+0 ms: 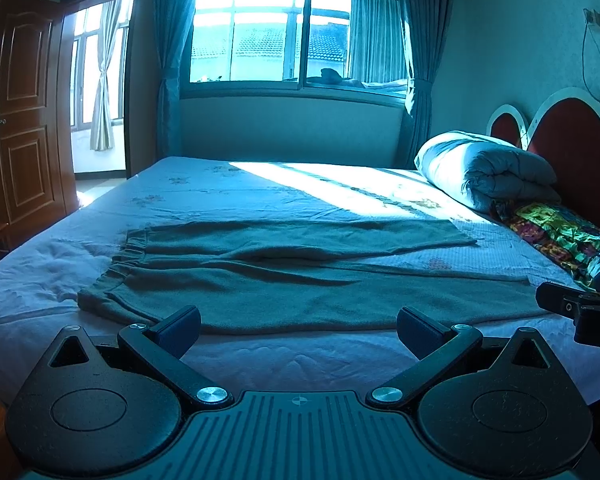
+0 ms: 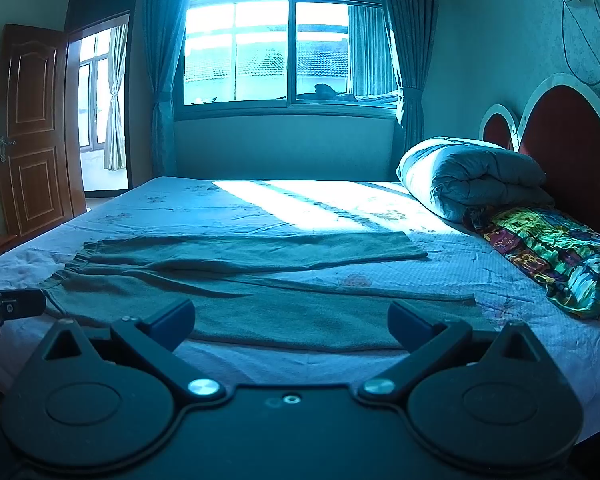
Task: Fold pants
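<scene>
Grey-green pants (image 1: 292, 276) lie flat across the bed (image 1: 60, 280), waistband at the left, both legs stretched to the right and spread apart in a V. My left gripper (image 1: 299, 330) is open, just short of the near leg's front edge, nothing between its fingers. In the right wrist view the same pants (image 2: 260, 300) lie ahead, and my right gripper (image 2: 291, 324) stands open over the near leg's edge, empty. The right gripper's tip (image 1: 580, 312) shows at the right edge of the left wrist view; the left gripper's tip (image 2: 8, 308) shows at the left edge of the right wrist view.
A rolled grey quilt (image 1: 488, 172) and a colourful patterned pillow (image 1: 564, 240) lie by the red headboard (image 1: 572, 148) at the right. A window (image 1: 292, 28) with curtains is behind the bed. A wooden door (image 1: 24, 112) stands open at the left. Sunlight falls across the far sheet.
</scene>
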Demonstrator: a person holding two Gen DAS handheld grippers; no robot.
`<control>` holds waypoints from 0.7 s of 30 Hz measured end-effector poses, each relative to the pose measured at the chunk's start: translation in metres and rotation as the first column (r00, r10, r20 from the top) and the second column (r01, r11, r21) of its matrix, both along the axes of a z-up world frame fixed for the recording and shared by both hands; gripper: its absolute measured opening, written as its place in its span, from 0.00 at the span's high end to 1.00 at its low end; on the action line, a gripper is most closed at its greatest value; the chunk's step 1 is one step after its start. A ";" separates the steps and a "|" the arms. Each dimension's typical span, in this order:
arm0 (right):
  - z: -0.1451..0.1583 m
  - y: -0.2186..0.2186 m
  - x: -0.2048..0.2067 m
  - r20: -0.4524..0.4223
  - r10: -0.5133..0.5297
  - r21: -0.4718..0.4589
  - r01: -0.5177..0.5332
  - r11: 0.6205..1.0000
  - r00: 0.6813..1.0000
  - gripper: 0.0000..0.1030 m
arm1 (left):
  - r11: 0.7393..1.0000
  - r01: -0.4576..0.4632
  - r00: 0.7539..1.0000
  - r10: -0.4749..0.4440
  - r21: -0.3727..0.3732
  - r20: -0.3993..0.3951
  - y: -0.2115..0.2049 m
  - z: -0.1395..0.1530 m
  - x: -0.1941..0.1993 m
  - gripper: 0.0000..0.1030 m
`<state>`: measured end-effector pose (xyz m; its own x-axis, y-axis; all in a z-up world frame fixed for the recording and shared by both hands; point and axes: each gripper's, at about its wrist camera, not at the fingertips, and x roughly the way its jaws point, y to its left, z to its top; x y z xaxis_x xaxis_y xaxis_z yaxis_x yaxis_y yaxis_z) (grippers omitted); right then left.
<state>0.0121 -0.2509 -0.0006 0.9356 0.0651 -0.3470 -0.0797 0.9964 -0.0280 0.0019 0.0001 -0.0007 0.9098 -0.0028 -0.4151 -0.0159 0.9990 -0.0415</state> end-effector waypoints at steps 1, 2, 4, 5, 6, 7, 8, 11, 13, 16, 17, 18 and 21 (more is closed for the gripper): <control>0.000 0.000 0.000 0.000 0.000 0.003 0.000 1.000 1.000 0.06 | 1.000 0.000 1.000 0.000 0.001 0.000 0.000 0.000 0.000 0.00; 0.000 0.000 0.000 0.000 0.000 0.002 0.000 1.000 1.000 0.06 | 1.000 0.000 1.000 0.000 0.001 0.001 0.000 0.000 0.000 0.00; -0.001 0.001 0.000 0.001 0.000 -0.001 0.000 1.000 1.000 0.06 | 1.000 0.001 1.000 -0.001 0.001 -0.001 0.000 0.000 0.000 0.00; -0.001 0.001 0.000 0.002 -0.001 0.000 0.001 1.000 1.000 0.06 | 1.000 0.000 1.000 0.000 0.002 0.000 -0.001 0.000 -0.001 0.00; -0.001 0.001 0.000 0.003 -0.002 0.001 0.002 1.000 1.000 0.06 | 1.000 0.001 1.000 -0.001 0.002 0.001 -0.001 0.000 -0.001 0.00; -0.001 0.001 0.000 0.003 -0.003 0.000 0.003 1.000 1.000 0.06 | 1.000 0.001 1.000 -0.001 0.002 -0.001 -0.001 -0.001 0.000 0.00; -0.002 0.002 0.001 0.000 -0.004 -0.002 0.004 1.000 1.000 0.06 | 1.000 0.000 1.000 0.000 0.002 -0.003 0.000 -0.001 0.000 0.00; -0.003 0.002 0.001 -0.003 -0.004 0.001 0.004 1.000 1.000 0.06 | 1.000 0.001 1.000 -0.001 0.005 -0.004 -0.001 -0.001 0.000 0.00; -0.002 0.002 0.000 -0.001 -0.003 -0.001 0.003 1.000 1.000 0.06 | 1.000 0.004 1.000 -0.004 0.004 -0.004 -0.001 -0.001 0.000 0.00; -0.002 0.002 0.000 -0.002 -0.003 -0.001 0.003 1.000 1.000 0.06 | 1.000 0.003 1.000 -0.003 0.004 -0.006 -0.002 -0.001 0.001 0.00; -0.002 0.002 0.000 -0.003 -0.003 -0.002 0.003 1.000 1.000 0.06 | 1.000 0.003 1.000 -0.003 0.005 -0.006 -0.002 -0.001 0.001 0.00; -0.002 0.002 0.001 -0.003 -0.003 -0.001 0.003 1.000 1.000 0.06 | 1.000 0.003 1.000 -0.003 0.004 -0.006 -0.002 -0.001 0.001 0.00; -0.001 0.003 0.000 -0.003 -0.003 0.000 0.003 1.000 1.000 0.06 | 1.000 0.004 1.000 -0.004 0.005 -0.005 -0.002 -0.001 0.001 0.00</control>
<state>0.0125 -0.2483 -0.0020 0.9346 0.0618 -0.3503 -0.0764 0.9967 -0.0283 0.0024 -0.0023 -0.0014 0.9075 -0.0040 -0.4200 -0.0124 0.9993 -0.0364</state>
